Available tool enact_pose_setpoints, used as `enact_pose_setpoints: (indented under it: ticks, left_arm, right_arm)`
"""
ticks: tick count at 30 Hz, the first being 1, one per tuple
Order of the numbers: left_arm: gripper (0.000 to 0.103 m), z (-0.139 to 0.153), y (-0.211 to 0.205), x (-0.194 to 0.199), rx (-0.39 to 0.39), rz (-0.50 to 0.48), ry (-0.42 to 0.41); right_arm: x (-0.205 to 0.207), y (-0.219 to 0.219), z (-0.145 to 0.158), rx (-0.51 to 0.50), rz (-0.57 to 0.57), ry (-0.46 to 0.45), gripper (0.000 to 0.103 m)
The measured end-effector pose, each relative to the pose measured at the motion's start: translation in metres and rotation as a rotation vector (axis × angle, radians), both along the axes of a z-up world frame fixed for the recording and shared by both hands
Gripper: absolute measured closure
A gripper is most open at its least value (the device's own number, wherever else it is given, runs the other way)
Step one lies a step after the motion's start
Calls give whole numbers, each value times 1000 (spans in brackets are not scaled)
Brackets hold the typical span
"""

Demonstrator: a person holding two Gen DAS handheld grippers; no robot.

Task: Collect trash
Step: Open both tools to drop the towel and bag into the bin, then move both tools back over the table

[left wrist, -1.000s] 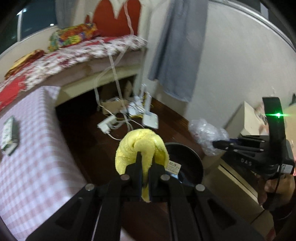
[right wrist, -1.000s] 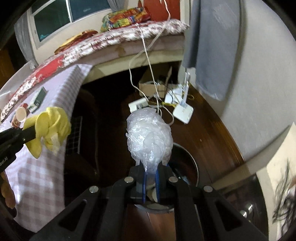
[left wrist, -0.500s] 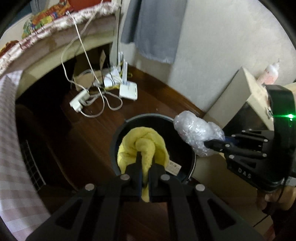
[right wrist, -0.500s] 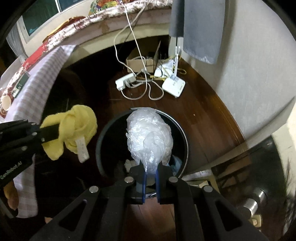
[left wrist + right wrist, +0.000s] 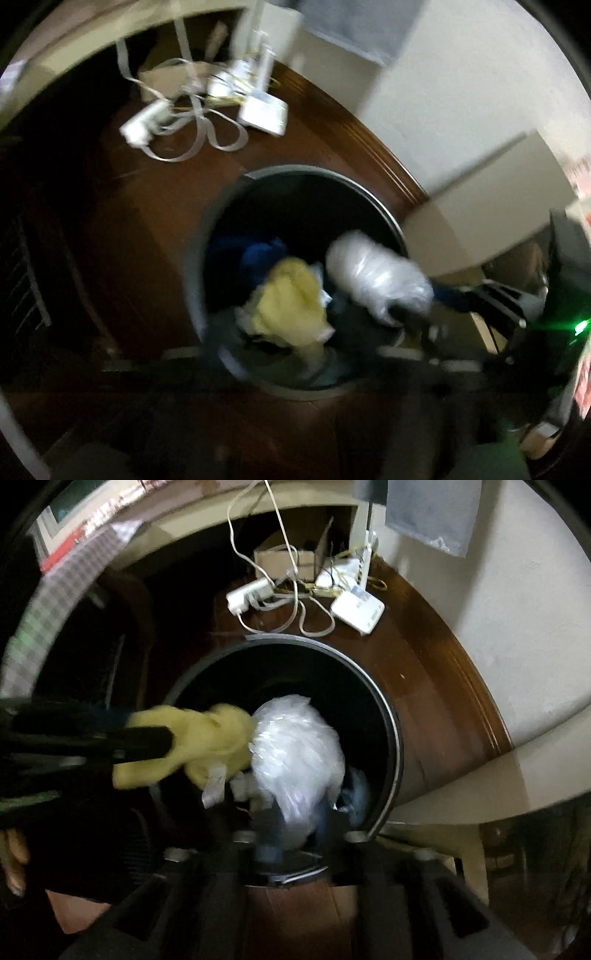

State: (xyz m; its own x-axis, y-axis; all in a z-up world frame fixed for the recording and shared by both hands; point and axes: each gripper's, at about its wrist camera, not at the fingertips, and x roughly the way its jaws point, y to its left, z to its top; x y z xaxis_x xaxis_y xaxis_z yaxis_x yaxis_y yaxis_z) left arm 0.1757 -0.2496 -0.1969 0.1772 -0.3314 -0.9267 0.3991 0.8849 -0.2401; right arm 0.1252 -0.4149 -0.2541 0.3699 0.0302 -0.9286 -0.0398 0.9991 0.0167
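A round black trash bin [image 5: 384,210] [image 5: 391,716] stands on the dark wood floor with trash inside. A yellow cloth [image 5: 291,302] [image 5: 207,738] hangs over the bin's mouth, and in the right wrist view my left gripper [image 5: 168,744] looks shut on it. A crumpled clear plastic wad [image 5: 376,273] [image 5: 295,753] is also over the bin, at my right gripper [image 5: 295,843], whose blurred fingers look spread apart. Both views are motion-blurred.
A white power strip [image 5: 247,594], tangled cables, a white router [image 5: 358,611] and a cardboard box [image 5: 291,559] lie on the floor beyond the bin. A pale wall and a beige cabinet [image 5: 498,206] stand to the right. A checked tablecloth [image 5: 55,605] is at left.
Both grippers have tipped down and moved lower over the bin. The yellow cloth and the plastic wad are now at the bin's mouth. The right gripper's fingers have spread.
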Motion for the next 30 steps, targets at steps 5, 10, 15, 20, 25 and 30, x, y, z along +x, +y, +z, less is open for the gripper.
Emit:
enact_pose_setpoints:
  ticks: [5, 10, 15, 20, 25, 30]
  left_arm:
    - [5, 53, 35, -14, -7, 105, -125]
    - [1, 121, 67, -44, 28, 130, -331]
    - [0, 158, 109, -56, 39, 182, -437]
    - [0, 180, 157, -65, 44, 275, -521]
    - [0, 182, 214, -67, 84, 397, -570]
    - [0, 178, 285, -71, 142, 541, -571]
  right_arm:
    - [-21, -5, 25, -1, -51, -38, 21]
    - [-31, -5, 76, 70, -123, -108, 21]
    - [-27, 23, 127, 141, -83, -187, 5]
    - [-12, 69, 161, 135, 7, -230, 3]
    - [0, 119, 178, 99, 106, -237, 2]
    - [10, 166, 200, 95, 198, -300, 2]
